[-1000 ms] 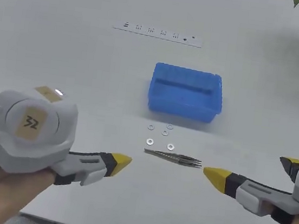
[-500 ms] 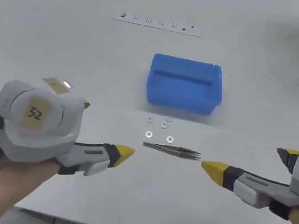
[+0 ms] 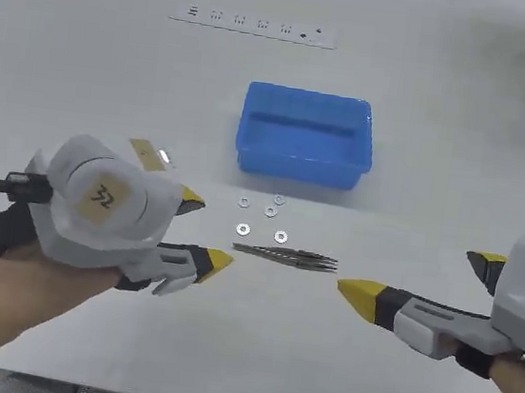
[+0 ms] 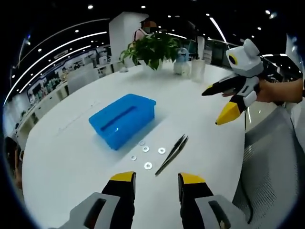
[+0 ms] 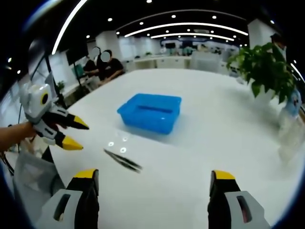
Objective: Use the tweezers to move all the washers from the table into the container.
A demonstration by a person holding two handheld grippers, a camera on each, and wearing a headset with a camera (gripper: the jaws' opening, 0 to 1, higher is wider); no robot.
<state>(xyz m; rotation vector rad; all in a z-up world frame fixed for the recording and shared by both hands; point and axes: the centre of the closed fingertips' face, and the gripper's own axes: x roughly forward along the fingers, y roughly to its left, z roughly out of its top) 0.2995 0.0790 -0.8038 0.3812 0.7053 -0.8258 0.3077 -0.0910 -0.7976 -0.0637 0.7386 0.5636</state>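
Now my left tool [image 3: 208, 230] has crept closer to the tweezers [image 3: 286, 255]. It and my right tool [image 3: 416, 273] are open, holding nothing. Washers [image 3: 262, 218] wait on the worktop [image 3: 115, 73], near the box [image 3: 295, 167]. I think the grab comes next.

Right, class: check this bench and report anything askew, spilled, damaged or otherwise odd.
Nothing stands out. The bin sits upright, the washers lie flat in a loose cluster in front of it, and the tweezers lie flat on the table beside them.
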